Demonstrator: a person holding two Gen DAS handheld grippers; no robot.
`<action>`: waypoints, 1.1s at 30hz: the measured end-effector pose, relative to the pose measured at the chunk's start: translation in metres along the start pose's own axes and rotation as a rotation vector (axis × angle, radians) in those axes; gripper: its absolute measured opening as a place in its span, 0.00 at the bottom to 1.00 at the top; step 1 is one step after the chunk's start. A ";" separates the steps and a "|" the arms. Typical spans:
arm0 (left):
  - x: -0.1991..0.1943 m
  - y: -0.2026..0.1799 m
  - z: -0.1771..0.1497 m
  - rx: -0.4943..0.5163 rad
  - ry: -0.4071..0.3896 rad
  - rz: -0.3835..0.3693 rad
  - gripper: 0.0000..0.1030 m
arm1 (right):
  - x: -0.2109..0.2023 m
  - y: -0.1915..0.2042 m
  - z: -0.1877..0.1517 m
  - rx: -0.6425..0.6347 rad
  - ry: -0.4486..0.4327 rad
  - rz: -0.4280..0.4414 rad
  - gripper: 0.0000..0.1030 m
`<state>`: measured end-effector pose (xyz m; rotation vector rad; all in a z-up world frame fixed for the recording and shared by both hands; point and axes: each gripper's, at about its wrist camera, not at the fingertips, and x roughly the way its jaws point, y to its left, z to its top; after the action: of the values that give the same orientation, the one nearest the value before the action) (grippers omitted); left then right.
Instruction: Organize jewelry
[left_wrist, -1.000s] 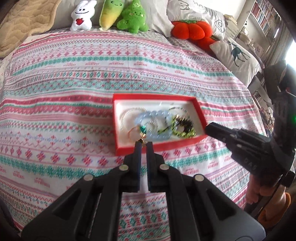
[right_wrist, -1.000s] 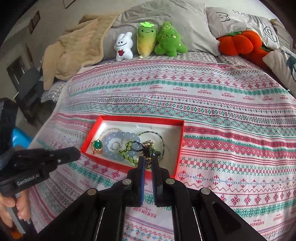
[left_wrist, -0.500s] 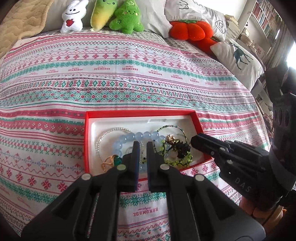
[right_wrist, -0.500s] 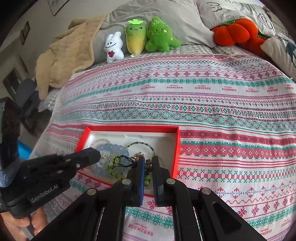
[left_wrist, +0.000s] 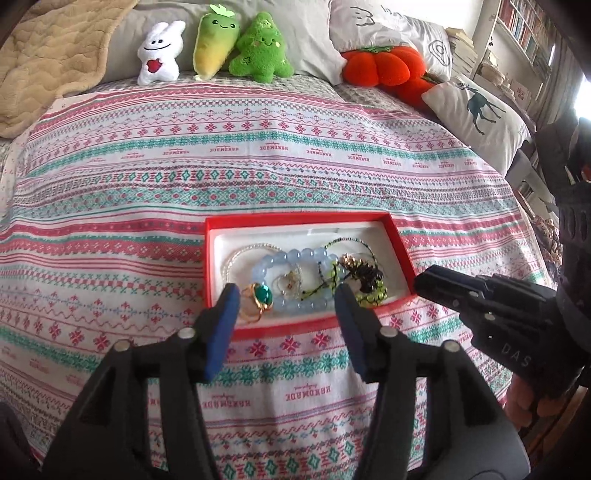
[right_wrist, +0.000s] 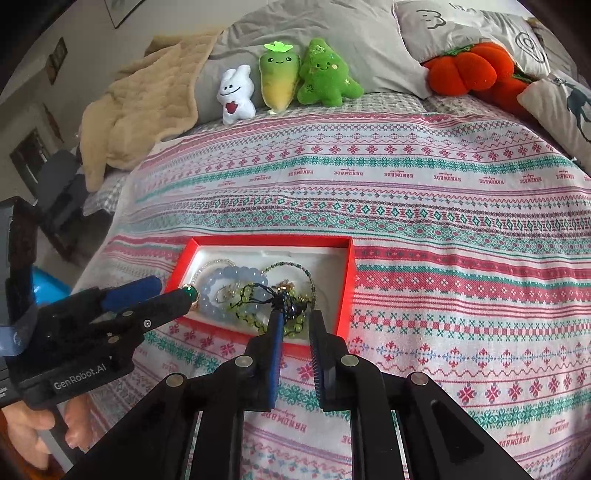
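Note:
A red tray with a white lining lies on the patterned bedspread. It holds a gold ring with a green stone, a pale blue bead bracelet, a green bead bracelet tangled with dark cord and a thin bead necklace. My left gripper hangs over the tray's near edge, its jaws opening wide either side of the ring and blue bracelet without touching them. My right gripper is over the tray by the green bracelet, its jaws opening slightly and gripping nothing.
Plush toys, grey pillows and a red pumpkin cushion line the far side of the bed. A beige blanket is at the back left, and a deer pillow at the right edge. A person's hand holds the left gripper.
The left jaws went from shut to wide apart. The right jaws parted a little. Both grippers shifted slightly over the tray's near edge.

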<state>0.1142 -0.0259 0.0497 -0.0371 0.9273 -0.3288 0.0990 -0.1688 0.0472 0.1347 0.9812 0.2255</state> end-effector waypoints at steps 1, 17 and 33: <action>-0.003 0.000 -0.003 0.003 0.001 0.011 0.63 | -0.003 0.000 -0.003 -0.003 0.004 -0.005 0.14; -0.021 0.006 -0.059 -0.005 0.081 0.221 0.98 | -0.035 0.009 -0.054 -0.014 0.026 -0.177 0.81; -0.022 0.012 -0.078 0.001 0.116 0.266 0.99 | -0.025 0.020 -0.072 -0.015 0.088 -0.257 0.98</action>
<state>0.0435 0.0002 0.0177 0.1063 1.0338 -0.0849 0.0234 -0.1546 0.0319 -0.0158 1.0736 0.0030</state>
